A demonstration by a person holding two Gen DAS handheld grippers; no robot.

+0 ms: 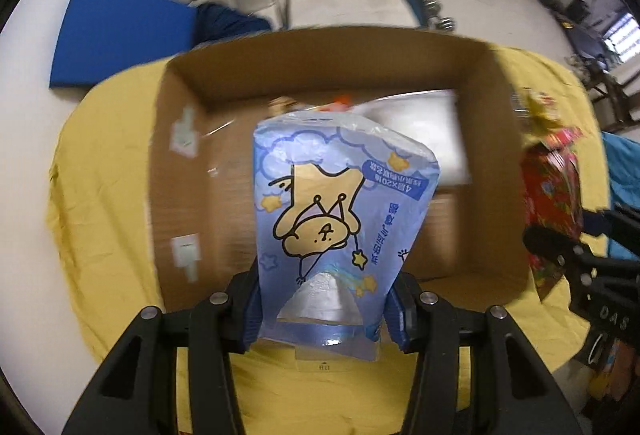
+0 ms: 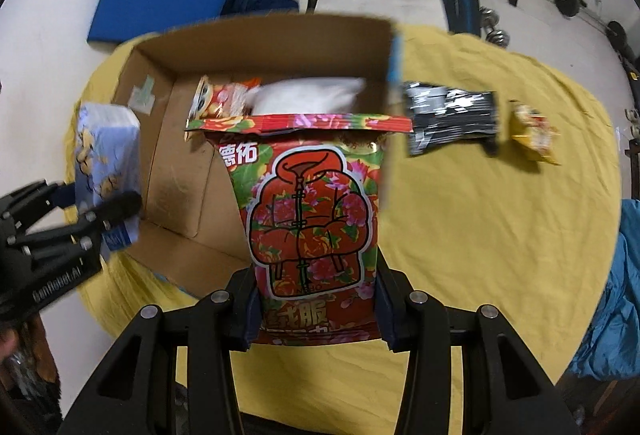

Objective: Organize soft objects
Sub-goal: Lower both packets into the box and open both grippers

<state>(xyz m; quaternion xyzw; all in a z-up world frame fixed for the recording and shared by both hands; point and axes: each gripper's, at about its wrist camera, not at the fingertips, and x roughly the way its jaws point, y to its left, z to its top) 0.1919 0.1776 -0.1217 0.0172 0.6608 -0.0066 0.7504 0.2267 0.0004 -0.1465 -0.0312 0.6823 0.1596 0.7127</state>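
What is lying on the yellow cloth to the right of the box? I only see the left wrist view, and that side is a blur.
Observer: A black and silver packet lies flat just beside the cardboard box.
Operator: Anything else there?
Observer: Yes, a small yellow packet lies farther right, apart from it.
Operator: And that red thing?
Observer: It is a red floral pack, clamped in the right gripper.

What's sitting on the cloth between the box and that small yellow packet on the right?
In the right wrist view, a black-and-silver packet lies between the cardboard box and the yellow packet, on the yellow cloth.
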